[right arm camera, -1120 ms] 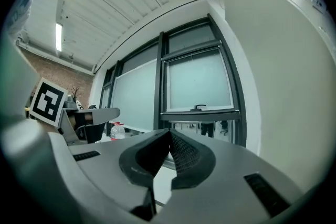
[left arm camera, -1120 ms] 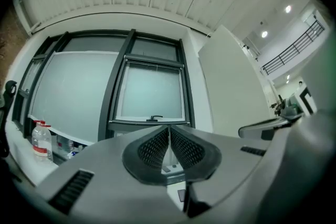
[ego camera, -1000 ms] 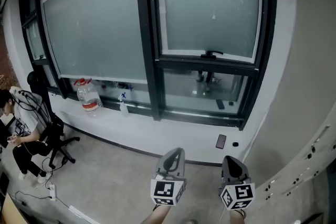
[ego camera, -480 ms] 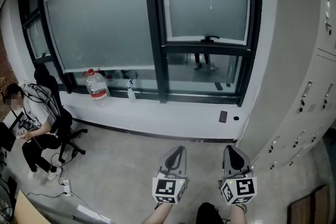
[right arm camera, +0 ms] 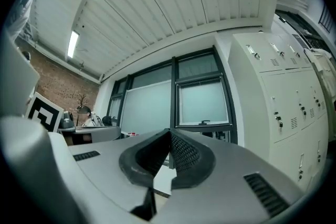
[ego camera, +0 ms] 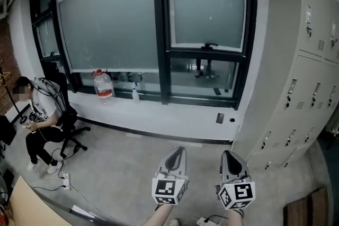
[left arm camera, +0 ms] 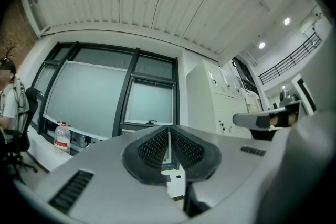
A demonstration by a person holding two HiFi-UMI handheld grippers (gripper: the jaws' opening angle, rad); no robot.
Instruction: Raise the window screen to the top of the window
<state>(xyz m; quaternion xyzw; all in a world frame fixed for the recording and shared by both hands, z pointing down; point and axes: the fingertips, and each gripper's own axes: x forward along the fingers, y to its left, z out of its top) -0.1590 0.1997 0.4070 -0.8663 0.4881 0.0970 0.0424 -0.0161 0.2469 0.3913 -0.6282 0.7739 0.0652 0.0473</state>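
Window screen [ego camera: 207,16] fills the upper part of the right-hand window. Its bottom rail runs level across the frame, with a small dark handle [ego camera: 211,46] at the middle. Below the rail the glass is bare down to the sill [ego camera: 159,105], so by my judgement the rail has a good stretch to travel before it reaches the top.

Both tools are held low and well apart from the window, with open floor [ego camera: 122,166] between. The left hand-held gripper [ego camera: 177,156] has its jaws pressed together with nothing between them. The right hand-held gripper [ego camera: 229,159] is the same, pads meeting and empty.

The screen lies ahead of and above both. The handle sits between their two lines, somewhat closer to the right one (the lockers [ego camera: 302,77] crowd that side, mind). The rail's long axis is horizontal and the lift is straight up. The coming move therefore probably calls for walking in, parting one pair of jaws and taking the handle across its width.
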